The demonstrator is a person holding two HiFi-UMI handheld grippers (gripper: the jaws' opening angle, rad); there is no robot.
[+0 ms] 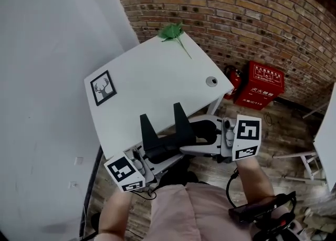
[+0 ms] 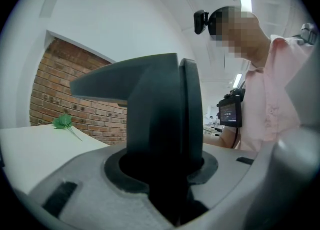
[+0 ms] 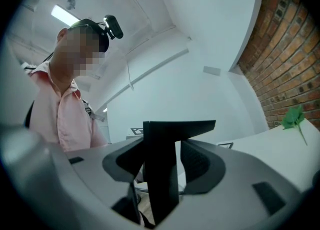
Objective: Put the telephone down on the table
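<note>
Two tongs (image 1: pixel 145 124) (image 1: pixel 180 116), one picture (image 1: pixel 103 88), one leaf (image 1: pixel 171 31)

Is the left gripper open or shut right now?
Shut. In its own view the left gripper has both dark fingers pressed together, only a thin seam between them, nothing held.

A brick wall (image 1: pixel 236 9) runs across the back. A green leaf sprig (image 1: pixel 172 32) lies just in front of it. A red box (image 1: pixel 260 85) with white print and a fire extinguisher (image 1: pixel 232 80) stand at its foot. A round grey cap (image 1: pixel 211 81) sits further out from the wall, and a framed deer picture (image 1: pixel 103 88) lies farthest from it
</note>
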